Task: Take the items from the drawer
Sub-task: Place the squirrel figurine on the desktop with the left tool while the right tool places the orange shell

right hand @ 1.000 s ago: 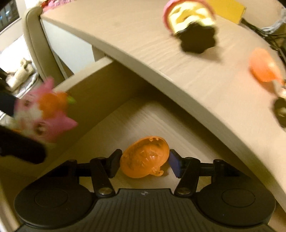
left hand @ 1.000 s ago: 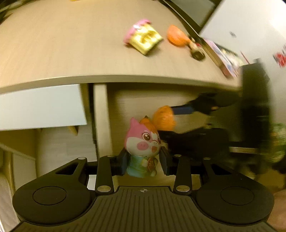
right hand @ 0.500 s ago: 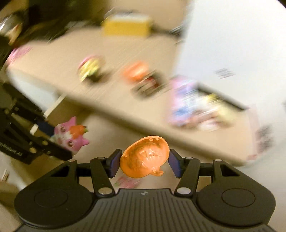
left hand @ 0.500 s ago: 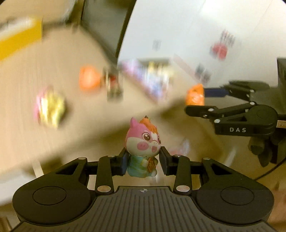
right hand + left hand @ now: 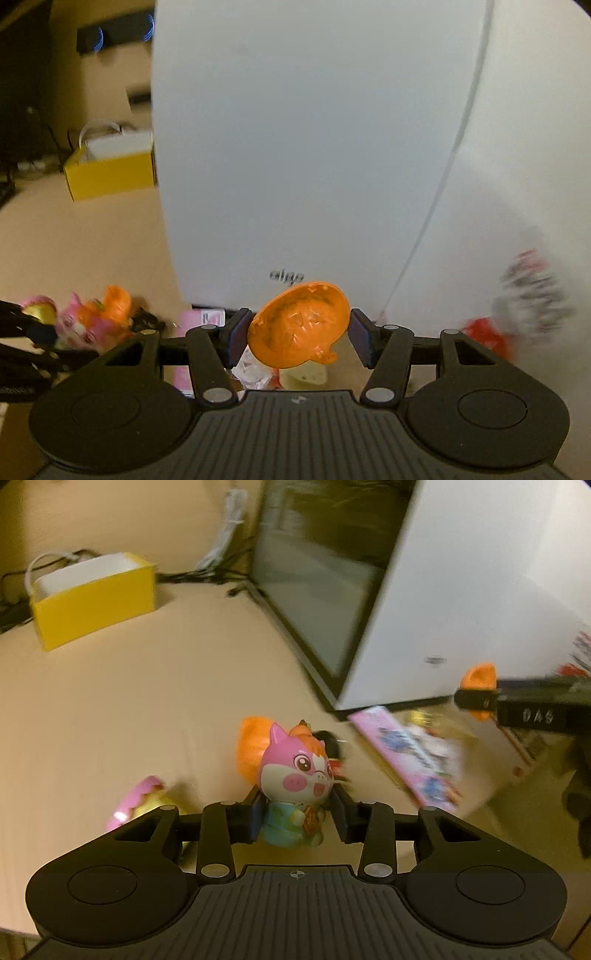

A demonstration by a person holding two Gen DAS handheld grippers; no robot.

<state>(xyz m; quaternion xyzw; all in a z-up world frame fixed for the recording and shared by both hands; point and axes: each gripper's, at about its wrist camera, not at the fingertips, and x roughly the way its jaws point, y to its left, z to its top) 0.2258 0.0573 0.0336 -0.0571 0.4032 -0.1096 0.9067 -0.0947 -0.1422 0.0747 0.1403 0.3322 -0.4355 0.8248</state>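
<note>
My left gripper (image 5: 298, 818) is shut on a pink pig figurine (image 5: 295, 775) with an orange tuft and a teal body, held above the wooden desk top (image 5: 110, 701). My right gripper (image 5: 295, 338) is shut on an orange shell-shaped toy half (image 5: 299, 325), hollow side facing the camera. From the left wrist view the right gripper (image 5: 480, 698) shows at the right edge, holding the orange piece. In the right wrist view the pig figurine (image 5: 85, 325) appears at the lower left. The drawer is out of view.
On the desk lie another orange toy half (image 5: 251, 746), a pink and yellow egg toy (image 5: 136, 805) and a pink printed packet (image 5: 413, 753). A yellow open box (image 5: 92, 598) stands at the back. A white computer case (image 5: 314, 147) with a dark glass side (image 5: 314, 572) rises close ahead.
Both grippers have risen from the drawer to above the desk top, each keeping its toy. The views swung from the drawer and desk edge to the desk surface and white case.
</note>
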